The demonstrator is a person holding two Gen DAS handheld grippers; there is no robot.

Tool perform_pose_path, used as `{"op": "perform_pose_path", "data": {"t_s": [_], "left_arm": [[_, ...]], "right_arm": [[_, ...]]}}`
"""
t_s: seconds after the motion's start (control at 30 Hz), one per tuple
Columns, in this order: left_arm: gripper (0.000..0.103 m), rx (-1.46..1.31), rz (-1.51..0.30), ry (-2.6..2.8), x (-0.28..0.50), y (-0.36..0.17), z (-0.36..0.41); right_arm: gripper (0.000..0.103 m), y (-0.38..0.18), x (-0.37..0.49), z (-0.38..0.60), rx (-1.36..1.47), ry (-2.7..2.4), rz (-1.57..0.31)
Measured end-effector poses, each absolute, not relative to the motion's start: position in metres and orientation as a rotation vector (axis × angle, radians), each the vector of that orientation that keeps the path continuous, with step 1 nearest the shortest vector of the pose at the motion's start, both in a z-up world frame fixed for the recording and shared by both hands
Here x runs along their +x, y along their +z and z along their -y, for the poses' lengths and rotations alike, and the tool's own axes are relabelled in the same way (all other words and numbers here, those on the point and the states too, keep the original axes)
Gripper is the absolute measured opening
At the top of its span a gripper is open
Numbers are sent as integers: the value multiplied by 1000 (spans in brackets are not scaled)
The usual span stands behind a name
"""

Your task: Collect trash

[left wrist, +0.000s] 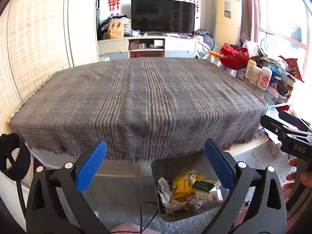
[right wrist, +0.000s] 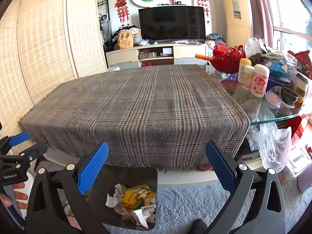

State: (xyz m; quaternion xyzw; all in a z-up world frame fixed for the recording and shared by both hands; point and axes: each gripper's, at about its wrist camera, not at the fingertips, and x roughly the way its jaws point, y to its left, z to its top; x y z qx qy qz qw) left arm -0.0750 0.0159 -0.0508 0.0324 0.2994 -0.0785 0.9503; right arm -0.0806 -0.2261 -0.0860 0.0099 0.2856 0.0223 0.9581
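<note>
Both grippers hang over the near edge of the cloth, a grey plaid spread that covers most of the table and droops in a frayed fringe over the front. The left gripper has its blue pads spread wide with nothing between them; the right gripper is likewise gaping and empty, its pads well apart. The bin stands on the pale carpet below the cloth's front edge, partly tucked under the fringe; in the left view it sits toward the right finger, in the right view toward the left finger, so it lies between the two tools. Inside it the trash is a heap of crumpled white paper, a yellow wrapper and a green-and-white carton. In the left view the right tool shows at the right edge beside the cloth's corner, with fingers of a hand under it. To the right of the cloth, on bare glass, stand a red bowl, three bottles, snack bags and a pink hairbrush; clear plastic bags hang off that corner. Beyond the cloth's far edge are a TV on a low cabinet and a tall air conditioner; to the cloth's left runs a woven screen.
</note>
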Motion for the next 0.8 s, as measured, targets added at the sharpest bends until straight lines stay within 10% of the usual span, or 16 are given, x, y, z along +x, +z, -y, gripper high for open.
{"op": "perform_pose_path", "data": {"t_s": [0.8], "left_arm": [[95,22,-550,-186,-77,-31,-6]], "right_arm": [[100,-65,-85,243,14,-11,-531]]}}
